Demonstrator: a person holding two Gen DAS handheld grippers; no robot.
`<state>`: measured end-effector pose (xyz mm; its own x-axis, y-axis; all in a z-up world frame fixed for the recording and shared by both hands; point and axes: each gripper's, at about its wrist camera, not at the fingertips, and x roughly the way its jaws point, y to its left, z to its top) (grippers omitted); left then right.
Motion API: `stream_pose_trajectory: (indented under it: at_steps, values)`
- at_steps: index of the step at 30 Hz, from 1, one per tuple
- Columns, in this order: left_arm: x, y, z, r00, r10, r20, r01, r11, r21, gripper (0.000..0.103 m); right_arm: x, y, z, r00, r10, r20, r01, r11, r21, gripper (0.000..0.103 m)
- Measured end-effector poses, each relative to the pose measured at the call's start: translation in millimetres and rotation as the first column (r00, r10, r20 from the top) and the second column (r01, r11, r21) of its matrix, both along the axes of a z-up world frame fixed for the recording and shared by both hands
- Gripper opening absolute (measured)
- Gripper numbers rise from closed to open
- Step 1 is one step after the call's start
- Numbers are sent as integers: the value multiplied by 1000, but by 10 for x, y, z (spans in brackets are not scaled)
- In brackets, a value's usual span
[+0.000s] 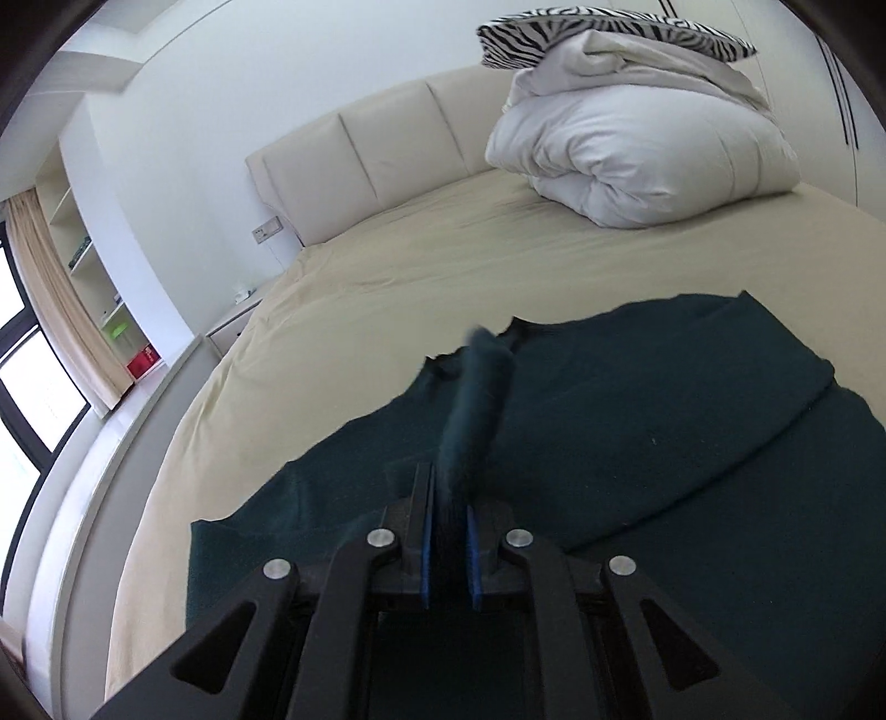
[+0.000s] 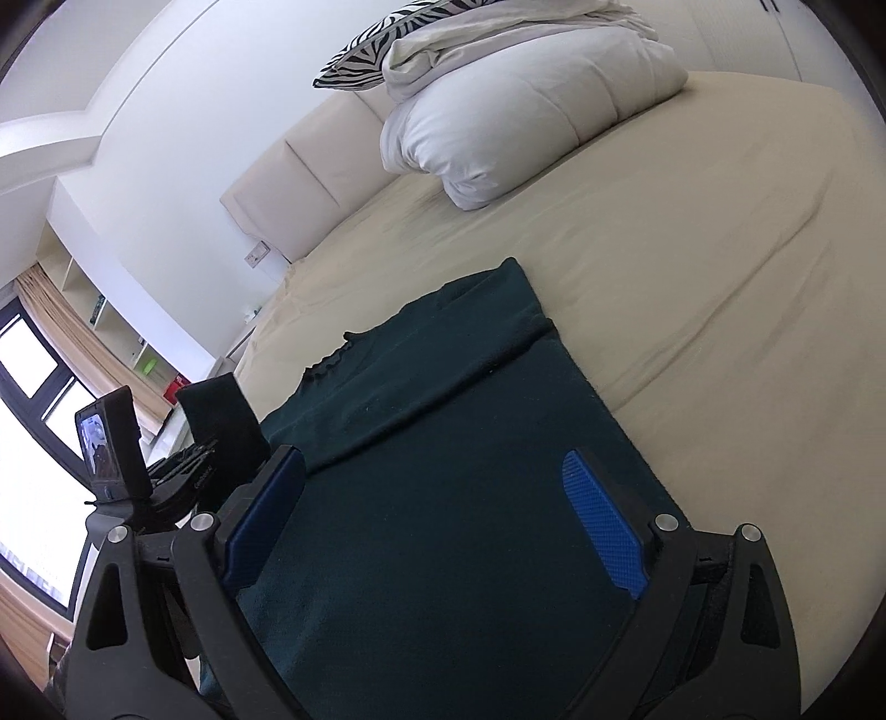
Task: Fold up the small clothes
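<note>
A dark green garment (image 1: pixel 637 415) lies spread on the beige bed sheet (image 1: pixel 443 266), with a folded layer across its far part. My left gripper (image 1: pixel 447 493) is shut on a bunched strip of this garment, and the strip rises out from between the blue pads. In the right wrist view the same garment (image 2: pixel 443 415) lies flat under my right gripper (image 2: pixel 434 520). That gripper stands open, its blue pads (image 2: pixel 603 526) wide apart above the cloth and nothing pinched between them. The left gripper's body (image 2: pixel 183 459) shows at the garment's left edge.
A rolled white duvet (image 1: pixel 637 155) with a zebra-striped pillow (image 1: pixel 554 27) on top sits at the head of the bed, by the padded headboard (image 1: pixel 376 149). A nightstand (image 1: pixel 232 324), shelves and a curtained window stand to the left. Bare sheet (image 2: pixel 692 249) stretches right of the garment.
</note>
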<state>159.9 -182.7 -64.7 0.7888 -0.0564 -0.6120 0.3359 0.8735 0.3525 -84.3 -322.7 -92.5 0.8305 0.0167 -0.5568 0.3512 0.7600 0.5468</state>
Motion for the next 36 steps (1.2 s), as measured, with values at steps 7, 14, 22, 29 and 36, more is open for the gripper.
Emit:
stream_pose_trajectory:
  at_steps: [7,14,22,29,36]
  values:
    - [-48,-118,-277,997,-22,-78,23,1000,18,67,35,-53,-156,1000,-8,-30,8,1000,-1,95]
    - [-376,379,-156,983,-66,-170,44,990,-133,78,295,-24,-184,996,53,-69,-53,999,8,95]
    - [-403,1750,32,960,64,-271,-180,885,-430,80,1222,453,-72,939,333,-82,-332,943,30,90]
    - [-320,2662,9,930,166,-327,-326,782,-531,79,2281,997,-395,856,467,-222,-465,883,67,52]
    - [-259,3021,-104,912,195,-362,-383,725,-572,76,2709,1166,-657,834,456,-310,-459,886,67,39]
